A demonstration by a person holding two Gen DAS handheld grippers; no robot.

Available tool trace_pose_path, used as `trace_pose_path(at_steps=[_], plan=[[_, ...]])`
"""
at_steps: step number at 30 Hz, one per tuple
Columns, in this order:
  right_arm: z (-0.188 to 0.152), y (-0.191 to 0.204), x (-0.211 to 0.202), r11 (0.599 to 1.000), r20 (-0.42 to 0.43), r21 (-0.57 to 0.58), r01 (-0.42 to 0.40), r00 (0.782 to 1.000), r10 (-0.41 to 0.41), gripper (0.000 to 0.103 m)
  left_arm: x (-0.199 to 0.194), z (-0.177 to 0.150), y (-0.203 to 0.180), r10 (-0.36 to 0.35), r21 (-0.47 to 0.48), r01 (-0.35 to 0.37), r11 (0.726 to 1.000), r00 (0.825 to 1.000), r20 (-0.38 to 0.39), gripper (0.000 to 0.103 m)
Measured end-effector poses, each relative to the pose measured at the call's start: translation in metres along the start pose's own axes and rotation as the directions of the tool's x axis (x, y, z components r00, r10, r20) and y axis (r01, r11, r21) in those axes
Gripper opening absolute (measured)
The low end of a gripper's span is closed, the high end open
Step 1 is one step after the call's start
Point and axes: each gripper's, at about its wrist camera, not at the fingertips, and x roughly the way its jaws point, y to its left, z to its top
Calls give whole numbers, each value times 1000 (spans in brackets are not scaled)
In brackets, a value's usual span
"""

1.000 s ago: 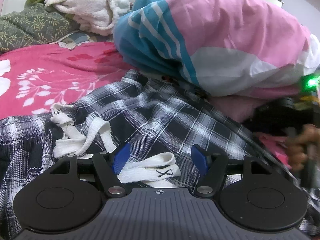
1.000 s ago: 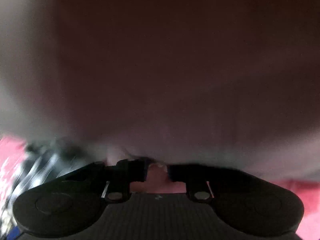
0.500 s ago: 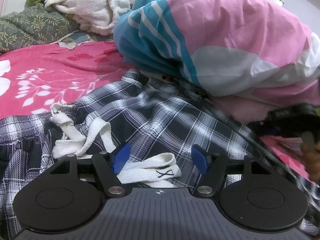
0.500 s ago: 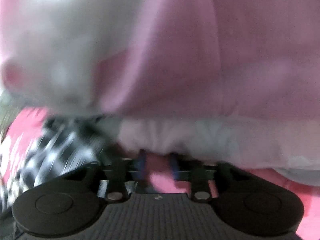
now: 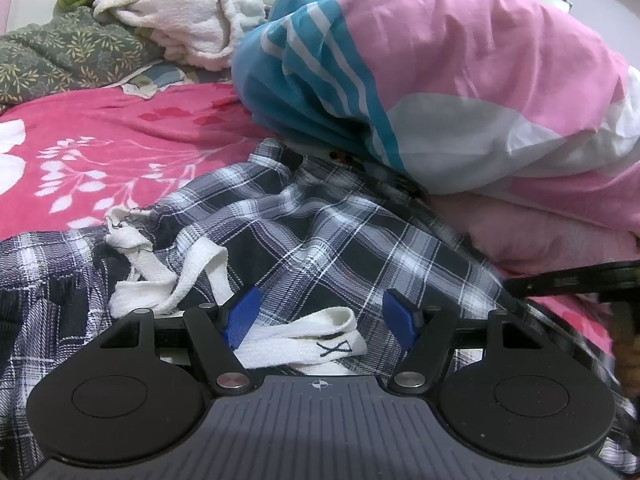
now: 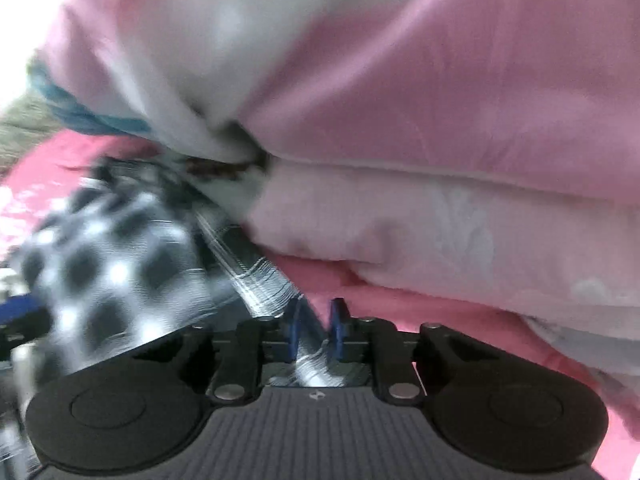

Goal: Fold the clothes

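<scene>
one stitched "x" marks the white drawstring (image 5: 304, 344) — left gripper (image 5: 320, 316) wide over one plaid garment (image 5: 320, 240); right gripper (image 6: 314, 330) closing on its edge.

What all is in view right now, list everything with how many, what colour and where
plaid garment: one, black and white check, spread on the bed under both grippers
drawstring: one, white, lying on the garment between the left fingers
bedsheet: one, red-pink with white leaves, under everything
duvet: one, pink, teal and white, heaped behind the garment
pink blanket: one, pale pink, under the duvet
towel: one, cream, far left
quilt: one, green leaf print, under the towel
left gripper: black, blue pads, open
right gripper: black, blue pads, closing on a garment edge
</scene>
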Motion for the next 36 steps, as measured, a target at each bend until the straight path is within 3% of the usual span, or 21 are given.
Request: trace_pose_path(at_steps=[3,7,10,14,17,19,23,26,31,33,36], plan=[[4,-2,13,997,32,36,71,997,-72,5,1,0,-1,4,3,-4,1000,1000,-1,68],[9,1,13,988,38,76,132,990,-136,6,0,0,0,3,1,-3,1000,1000,-2,68],[2,6,-20,991,71,73,110,991,-115,8,0,1,0,3,-3,-3,1000,1000,-3,68],[-12,5,-62,994,68,107,-9,998,2,9,0,1,-1,11,-1,-11,1000,1000,-4,68],[-19,5,-53,988,-31,148,-44,998,49,9,0,1,-1,14,-1,-14,1000,1000,-3,68],[-21,2,-35,986,-74,169,8,997,4,7,0,1,-1,16,0,-16,1000,1000,-3,68],[-5,-8,-10,975,-18,210,76,997,-73,3,0,1,-1,19,1,-19,1000,1000,-3,68],[6,-15,-7,962,-13,261,84,996,-84,4,0,2,-1,17,1,-17,1000,1000,-4,68],[0,-35,-74,950,58,298,91,992,-113,22,-3,4,0,16,-7,-16,1000,1000,4,68],[-12,-49,-105,949,81,304,85,990,-114,37,-8,7,-1,3,-7,-3,1000,1000,17,68],[-35,-68,-137,964,66,245,102,990,-121,39,-16,7,-9,-55,13,55,998,998,30,68]])
